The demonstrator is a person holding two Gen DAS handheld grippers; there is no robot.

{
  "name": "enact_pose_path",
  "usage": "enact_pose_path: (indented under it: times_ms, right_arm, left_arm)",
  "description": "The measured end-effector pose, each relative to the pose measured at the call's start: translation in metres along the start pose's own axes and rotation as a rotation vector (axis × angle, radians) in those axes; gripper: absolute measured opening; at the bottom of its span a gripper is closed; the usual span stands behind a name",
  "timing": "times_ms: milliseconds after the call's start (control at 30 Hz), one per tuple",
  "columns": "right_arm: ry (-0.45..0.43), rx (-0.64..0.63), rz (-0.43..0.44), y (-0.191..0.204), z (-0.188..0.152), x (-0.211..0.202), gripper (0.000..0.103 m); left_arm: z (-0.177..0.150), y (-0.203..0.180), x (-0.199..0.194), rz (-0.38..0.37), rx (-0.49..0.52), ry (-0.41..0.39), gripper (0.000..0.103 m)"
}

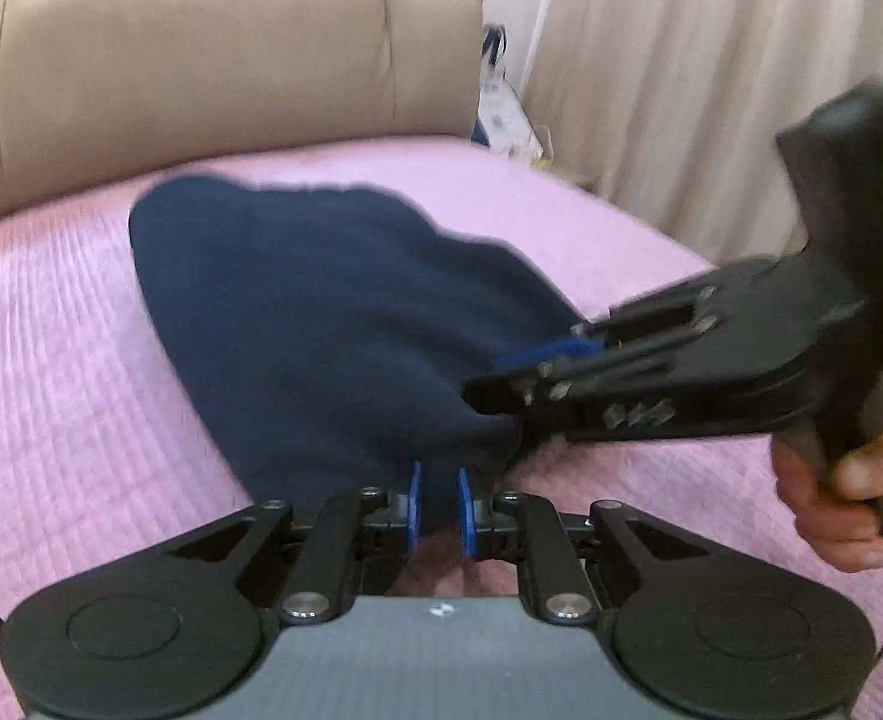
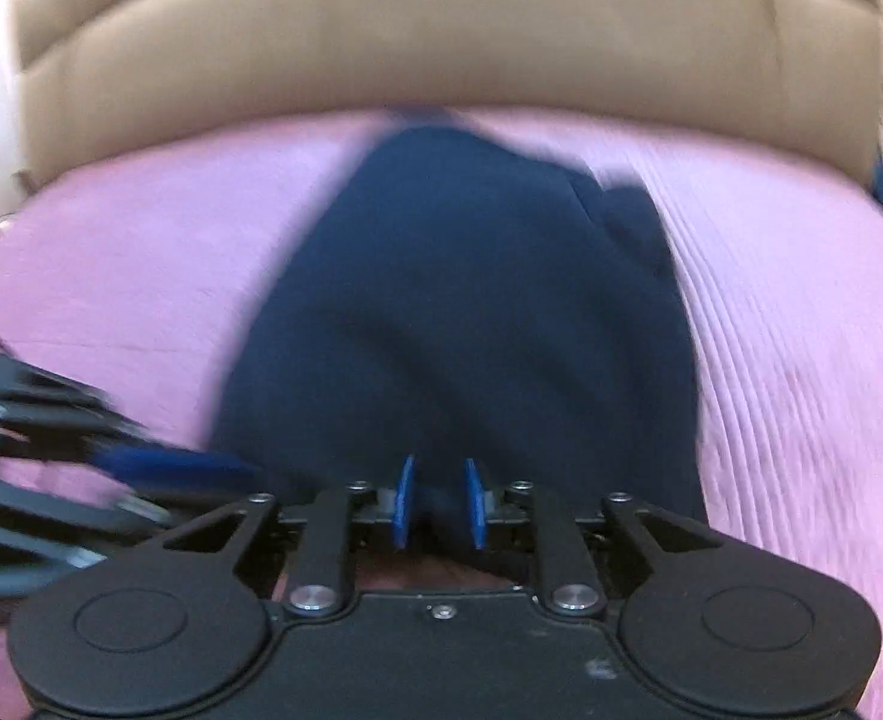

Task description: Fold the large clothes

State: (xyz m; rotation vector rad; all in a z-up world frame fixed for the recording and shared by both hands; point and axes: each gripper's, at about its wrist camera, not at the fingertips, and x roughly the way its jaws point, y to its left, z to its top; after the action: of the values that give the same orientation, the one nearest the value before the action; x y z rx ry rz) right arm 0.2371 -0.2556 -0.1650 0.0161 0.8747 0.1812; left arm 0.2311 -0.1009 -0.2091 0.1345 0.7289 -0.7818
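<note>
1. Your left gripper (image 1: 439,501) is clamped on the near edge of the navy garment (image 1: 333,312), cloth pinched betw. its blue pads (image 1: 415,504).
2. Your right gripper (image 2: 439,501) grips the same near edge just beside it; cloth fills the gap betw. its pads.
3. Garment lies mid-bed on the pink quilt (image 1: 63,360), far end reaching toward the tan headboard (image 1: 201,48), near end lifted off the quilt.
4. Step, as I judge it: mid-fold, both corners raised to carry the near edge over.
5. Next move prob. needs both grippers travelling together toward the headboard edge, keeping the edge taut & level, then laying it down square.
6. Hard to read: both views motion-blurred; garment type unclear; far hem smeared in right wrist view; near bed edge cut off by the gripper bodies.
</note>
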Motion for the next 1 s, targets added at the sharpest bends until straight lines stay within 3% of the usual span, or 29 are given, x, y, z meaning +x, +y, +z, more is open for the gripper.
enact_pose_path:
  times_ms: [67,133,167,200,233,300,400,500,633,833,933,1000]
  right_arm:
    - [0.036,0.074,-0.045,-0.023,-0.010,0.000,0.021]
    - [0.039,0.147,-0.010,-0.046,-0.016,-0.017,0.030]
    - [0.025,0.168,0.018,-0.054,-0.015,-0.025,0.047]
    - [-0.002,0.178,0.032,-0.061,-0.013,-0.034,0.079]
    - [-0.040,0.175,0.008,-0.065,-0.011,-0.045,0.087]
    - [-0.106,0.157,-0.029,-0.067,-0.003,-0.061,0.086]
    - [-0.130,0.191,0.010,-0.079,0.018,-0.061,0.089]
    - [-0.106,0.250,0.052,-0.090,0.032,-0.052,0.096]
    - [-0.069,0.291,0.091,-0.105,0.040,-0.040,0.096]
    - [-0.057,0.281,0.118,-0.108,0.057,-0.028,0.096]
    - [-0.039,0.268,0.116,-0.110,0.063,-0.009,0.096]
    - [-0.006,0.268,0.106,-0.115,0.061,0.013,0.097]
  left_arm:
    - [0.000,0.002,-0.009,-0.013,-0.015,-0.013,0.016]
    - [0.002,0.001,-0.021,0.018,-0.023,-0.040,0.023]
    - [0.003,0.001,-0.026,0.045,-0.035,-0.058,0.030]
    - [0.005,-0.001,-0.030,0.082,-0.054,-0.080,0.033]
    - [0.009,-0.004,-0.032,0.125,-0.066,-0.097,0.035]
    - [0.015,-0.014,-0.033,0.242,-0.115,-0.133,0.052]
    - [0.023,-0.031,-0.030,0.274,-0.145,-0.172,0.072]
    - [0.033,-0.032,-0.029,0.293,-0.167,-0.208,0.077]
    - [0.055,-0.006,-0.014,0.301,-0.232,-0.157,0.077]
    - [0.072,0.043,0.012,0.221,-0.315,-0.089,0.078]
    - [0.073,0.075,0.030,0.133,-0.445,-0.057,0.080]
    - [0.069,0.091,0.038,0.089,-0.518,-0.078,0.088]
